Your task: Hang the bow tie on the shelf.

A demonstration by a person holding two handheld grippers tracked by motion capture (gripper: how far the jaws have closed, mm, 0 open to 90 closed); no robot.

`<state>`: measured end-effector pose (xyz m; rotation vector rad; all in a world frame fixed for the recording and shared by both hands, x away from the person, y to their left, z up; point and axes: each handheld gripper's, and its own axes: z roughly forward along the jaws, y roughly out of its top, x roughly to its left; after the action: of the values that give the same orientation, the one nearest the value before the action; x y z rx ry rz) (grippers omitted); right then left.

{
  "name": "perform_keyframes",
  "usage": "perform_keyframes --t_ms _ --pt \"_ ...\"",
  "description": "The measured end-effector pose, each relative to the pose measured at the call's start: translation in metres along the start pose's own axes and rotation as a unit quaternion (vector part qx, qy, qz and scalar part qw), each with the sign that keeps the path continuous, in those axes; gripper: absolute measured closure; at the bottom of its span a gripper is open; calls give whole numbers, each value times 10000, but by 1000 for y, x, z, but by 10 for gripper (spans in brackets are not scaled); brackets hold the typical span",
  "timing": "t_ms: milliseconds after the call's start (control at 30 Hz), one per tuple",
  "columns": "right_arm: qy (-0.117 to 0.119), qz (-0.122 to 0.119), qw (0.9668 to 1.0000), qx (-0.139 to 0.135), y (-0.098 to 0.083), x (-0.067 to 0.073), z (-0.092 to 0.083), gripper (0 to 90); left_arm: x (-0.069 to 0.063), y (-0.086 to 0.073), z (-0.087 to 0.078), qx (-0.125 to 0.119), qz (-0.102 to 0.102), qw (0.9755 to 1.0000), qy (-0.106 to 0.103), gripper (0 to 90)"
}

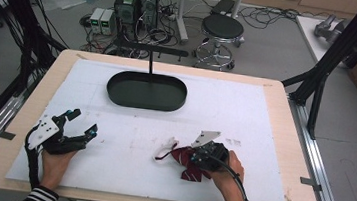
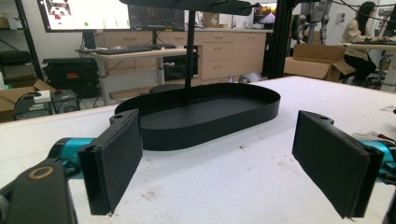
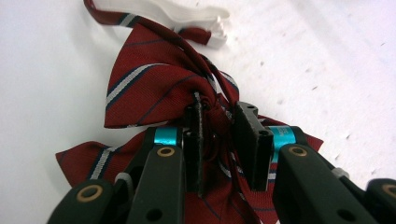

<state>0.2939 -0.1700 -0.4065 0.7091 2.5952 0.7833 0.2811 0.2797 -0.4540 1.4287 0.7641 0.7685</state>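
Observation:
A dark red bow tie [image 1: 182, 160] with white and navy stripes lies on the white table cover [image 1: 263, 139], its white strap [image 1: 166, 147] trailing to the left. My right gripper [image 1: 199, 159] is shut on the tie's middle knot [image 3: 215, 105], its pads [image 3: 247, 140] pinching the gathered cloth. My left gripper [image 1: 82, 123] rests on the table at the front left, held in a hand, jaws wide open with nothing between the pads [image 2: 116, 158]. It points at the black oval tray [image 2: 210, 112].
The black oval tray [image 1: 145, 99] with an upright post and crossbar stands at the back centre of the table. A wooden border [image 1: 286, 107] frames the white cover. Behind the table are a stool [image 1: 221, 29], computers and cables on the floor.

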Motion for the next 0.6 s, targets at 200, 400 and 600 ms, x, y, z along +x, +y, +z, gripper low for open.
perform_keyframes --t_ms 200,400,600 --pt "-232 111 9981 -564 4 -1 -9 734 0 0 0 5 4 10000 2 164" --pt "-428 220 9934 -1039 8 -2 -17 734 0 0 0 5 3 10000 3 165" --pt "-692 299 9857 -1504 13 -2 -24 734 0 0 0 9 -2 10000 0 165"
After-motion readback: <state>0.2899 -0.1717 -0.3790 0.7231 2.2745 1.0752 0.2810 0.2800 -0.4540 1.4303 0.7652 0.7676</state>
